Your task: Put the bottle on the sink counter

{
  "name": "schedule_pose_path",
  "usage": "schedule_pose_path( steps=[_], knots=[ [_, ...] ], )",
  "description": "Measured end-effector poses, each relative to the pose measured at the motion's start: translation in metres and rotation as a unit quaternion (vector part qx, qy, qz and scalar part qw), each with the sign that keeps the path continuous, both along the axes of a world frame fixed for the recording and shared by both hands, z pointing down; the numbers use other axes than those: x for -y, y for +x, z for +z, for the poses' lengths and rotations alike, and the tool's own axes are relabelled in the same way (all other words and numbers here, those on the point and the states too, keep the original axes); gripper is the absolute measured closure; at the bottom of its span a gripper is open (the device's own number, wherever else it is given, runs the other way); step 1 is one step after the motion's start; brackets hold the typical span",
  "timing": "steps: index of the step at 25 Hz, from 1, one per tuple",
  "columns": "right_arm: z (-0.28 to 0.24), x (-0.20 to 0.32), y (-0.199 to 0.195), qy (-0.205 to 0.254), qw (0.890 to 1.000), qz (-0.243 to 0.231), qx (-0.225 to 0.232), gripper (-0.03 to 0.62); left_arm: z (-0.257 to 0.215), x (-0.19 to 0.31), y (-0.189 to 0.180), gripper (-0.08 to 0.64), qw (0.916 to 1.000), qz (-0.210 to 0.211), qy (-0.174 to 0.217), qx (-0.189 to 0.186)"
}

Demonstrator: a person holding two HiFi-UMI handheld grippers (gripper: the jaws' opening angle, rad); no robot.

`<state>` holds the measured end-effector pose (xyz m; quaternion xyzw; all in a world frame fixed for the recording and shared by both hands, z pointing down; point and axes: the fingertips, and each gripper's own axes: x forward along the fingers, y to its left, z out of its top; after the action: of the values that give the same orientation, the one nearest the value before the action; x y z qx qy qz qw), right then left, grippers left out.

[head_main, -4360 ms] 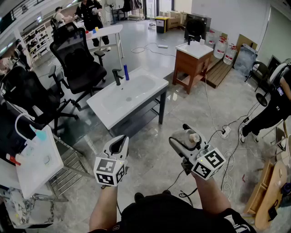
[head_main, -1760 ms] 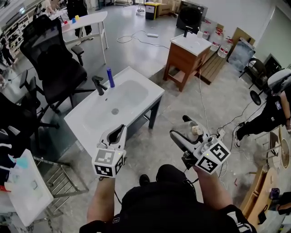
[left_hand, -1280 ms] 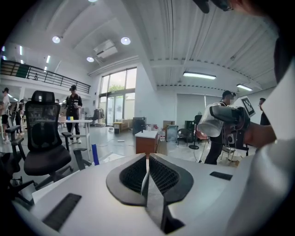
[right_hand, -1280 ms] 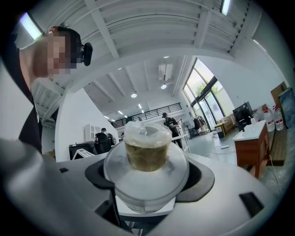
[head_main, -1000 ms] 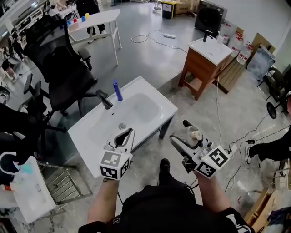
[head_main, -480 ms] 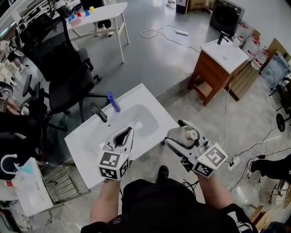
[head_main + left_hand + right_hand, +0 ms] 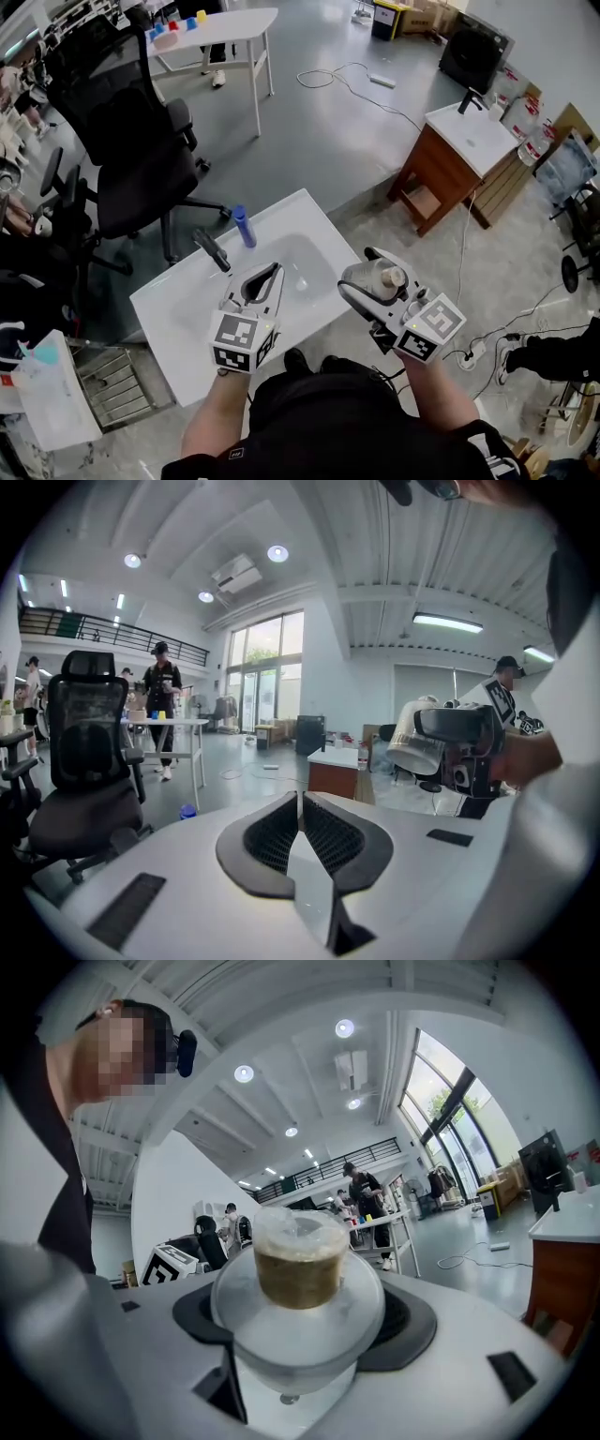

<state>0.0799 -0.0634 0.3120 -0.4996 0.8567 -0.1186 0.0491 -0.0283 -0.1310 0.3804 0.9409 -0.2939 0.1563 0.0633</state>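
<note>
The white sink counter (image 7: 173,317) lies directly below and in front of the person, its basin just beyond the left gripper (image 7: 267,274), whose jaws are pressed together with nothing between them. The right gripper (image 7: 370,272) is clamped across the wide body of the clear bottle (image 7: 377,278), carried in the air beside the counter's near edge and tipped over, its brownish neck toward the jaw tips. The bottle looks light, smooth and thin-walled, so it would likely slip or dent; a moderate squeeze on the broad body seems safest.

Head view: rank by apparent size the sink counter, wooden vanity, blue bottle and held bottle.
1. Sink counter
2. Wooden vanity
3. Held bottle
4. Blue bottle
The last two are unsure: the held bottle is nearer the camera.
</note>
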Motion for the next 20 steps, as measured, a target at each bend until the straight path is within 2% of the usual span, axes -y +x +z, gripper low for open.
schedule_pose_path(
  steps=[5, 10, 20],
  knots=[
    [0.003, 0.025, -0.014, -0.001, 1.0, -0.003, -0.002, 0.239, 0.003, 0.016, -0.002, 0.538, 0.9999, 0.01, -0.005, -0.007],
    [0.011, 0.042, -0.014, -0.008, 1.0, -0.016, 0.001, 0.239, 0.012, 0.023, -0.003, 0.538, 0.9998, 0.003, -0.019, -0.006],
    [0.029, 0.088, 0.029, -0.015, 0.997, -0.077, -0.016, 0.239, 0.026, 0.047, 0.047, 0.538, 0.9982, -0.043, -0.04, 0.001]
  ],
)
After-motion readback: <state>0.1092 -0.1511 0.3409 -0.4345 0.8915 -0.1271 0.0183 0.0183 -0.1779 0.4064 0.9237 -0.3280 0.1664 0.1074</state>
